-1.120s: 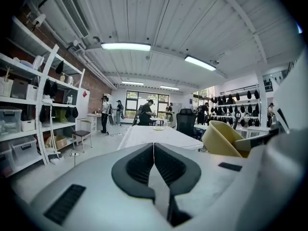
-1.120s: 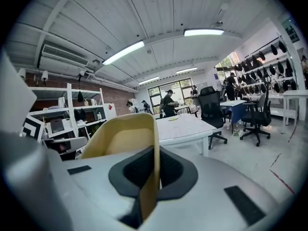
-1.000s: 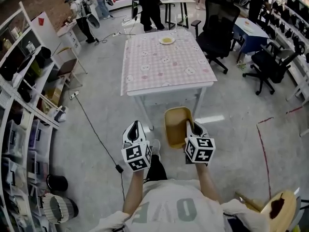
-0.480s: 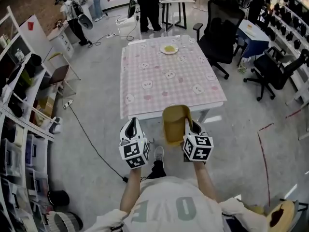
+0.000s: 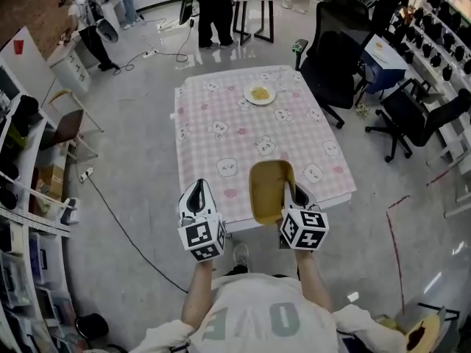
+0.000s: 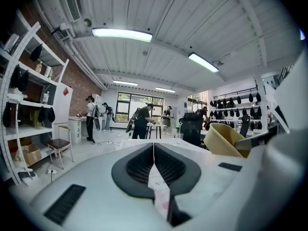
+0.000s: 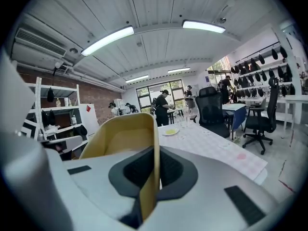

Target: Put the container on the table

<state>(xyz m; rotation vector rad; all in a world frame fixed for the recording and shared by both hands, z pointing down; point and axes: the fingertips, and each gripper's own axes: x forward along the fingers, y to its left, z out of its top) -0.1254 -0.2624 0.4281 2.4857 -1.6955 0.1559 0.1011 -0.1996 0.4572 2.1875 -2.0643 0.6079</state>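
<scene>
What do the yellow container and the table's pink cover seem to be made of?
The container is likely moulded plastic, mustard yellow, smooth and matte; the right gripper pinches a thin, even wall with a rounded rim. The table cover is a soft sheet, cloth or vinyl, pink check with printed animal faces; it drapes over the edges. Which of the two is unclear.

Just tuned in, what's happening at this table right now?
A person holds a yellow container by its wall in the right tongs, at the near edge of the pink checked table, not yet set down. The left tongs are shut and empty. A plate sits near the table's far end.
</scene>
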